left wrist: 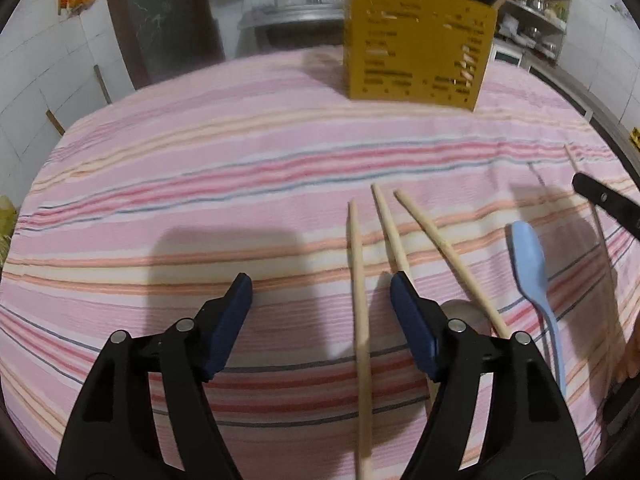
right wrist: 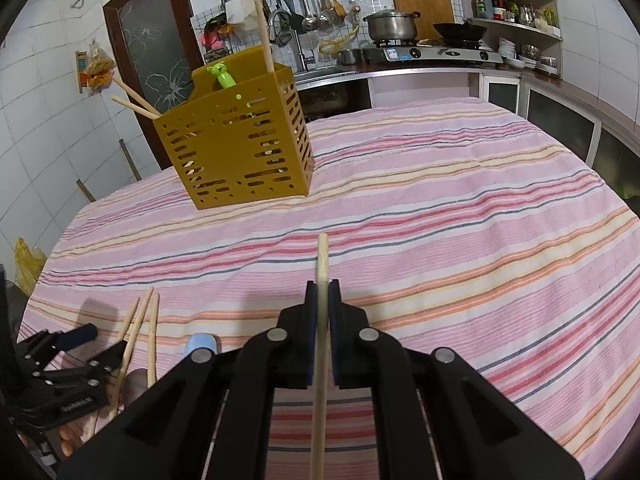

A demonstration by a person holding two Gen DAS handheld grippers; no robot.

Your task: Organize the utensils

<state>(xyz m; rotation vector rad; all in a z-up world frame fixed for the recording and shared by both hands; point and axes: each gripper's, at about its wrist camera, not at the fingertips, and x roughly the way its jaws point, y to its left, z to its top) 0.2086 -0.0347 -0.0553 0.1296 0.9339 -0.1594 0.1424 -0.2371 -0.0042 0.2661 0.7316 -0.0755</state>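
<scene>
A yellow perforated utensil holder (left wrist: pixel 416 52) stands at the far side of the striped table; it also shows in the right wrist view (right wrist: pixel 240 144) with chopsticks and a green frog-topped utensil (right wrist: pixel 221 75) in it. Three wooden chopsticks (left wrist: pixel 360 300) lie on the cloth; one passes between the fingers of my open left gripper (left wrist: pixel 322 292). A light blue spoon (left wrist: pixel 532 272) lies to their right. My right gripper (right wrist: pixel 323 286) is shut on a single chopstick (right wrist: pixel 322 264), held above the table. The left gripper also shows in the right wrist view (right wrist: pixel 96 344).
The pink striped tablecloth (right wrist: pixel 460 208) covers the table. Behind are a kitchen counter with a stove (right wrist: pixel 436 54), a pot (right wrist: pixel 390 24), hanging utensils and shelves. A dark door (right wrist: pixel 152 40) stands at back left. The right gripper's finger (left wrist: pixel 604 200) shows at the right edge of the left wrist view.
</scene>
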